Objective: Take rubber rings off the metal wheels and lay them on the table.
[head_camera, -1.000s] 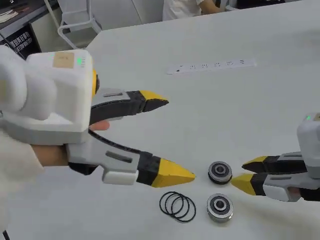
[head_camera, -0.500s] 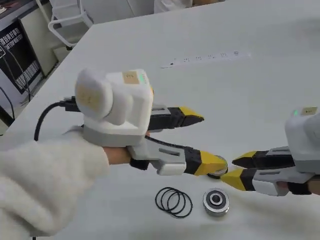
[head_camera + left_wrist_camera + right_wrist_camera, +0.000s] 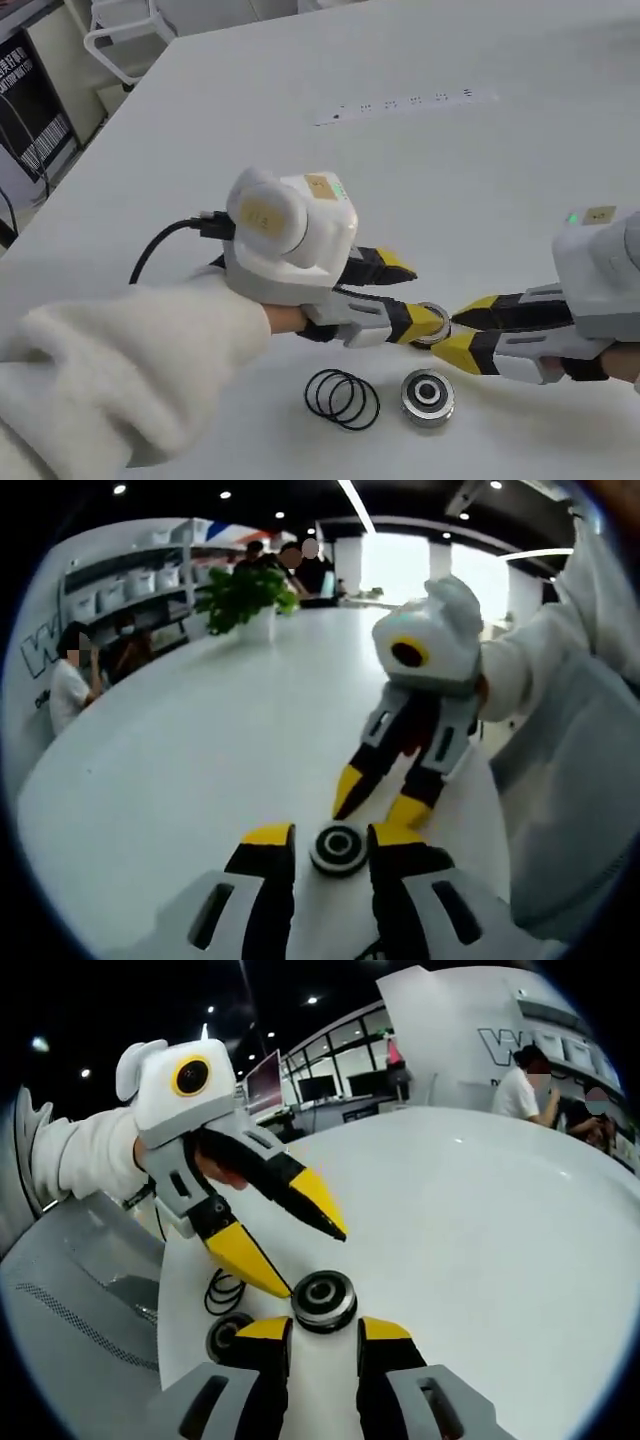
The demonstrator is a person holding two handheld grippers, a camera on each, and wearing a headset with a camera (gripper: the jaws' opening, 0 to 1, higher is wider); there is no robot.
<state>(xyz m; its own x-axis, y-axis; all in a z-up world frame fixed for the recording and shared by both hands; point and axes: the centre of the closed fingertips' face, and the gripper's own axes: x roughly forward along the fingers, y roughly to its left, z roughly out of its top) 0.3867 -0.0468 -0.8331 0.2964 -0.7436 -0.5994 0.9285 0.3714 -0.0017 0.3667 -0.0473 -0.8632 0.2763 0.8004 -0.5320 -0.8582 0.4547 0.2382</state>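
Observation:
Two metal wheels lie on the white table (image 3: 250, 130). The far wheel (image 3: 434, 338) (image 3: 338, 848) (image 3: 323, 1302) sits between both grippers' tips. My left gripper (image 3: 415, 295) (image 3: 332, 835) comes in from the left, open, its lower jaw against that wheel. From the right, my right gripper (image 3: 452, 330) (image 3: 325, 1328) points at the same wheel, open, tips just short of it. The near wheel (image 3: 427, 396) (image 3: 228, 1335) lies flat and untouched. Beside it, loose black rubber rings (image 3: 342, 397) (image 3: 224, 1290) overlap on the table. Each gripper view also catches the opposite tool: the right gripper (image 3: 377, 805) and the left gripper (image 3: 308, 1257).
A white power strip (image 3: 405, 102) lies farther back on the table. A black cable (image 3: 165, 245) trails from the left gripper. A chair (image 3: 120, 40) stands past the table's far left edge. A potted plant (image 3: 240, 595) and people stand at the table's far end.
My left gripper has swung right and down to the far wheel, its jaws narrowing. The right gripper has stayed by the wheel. The head camera has shifted.

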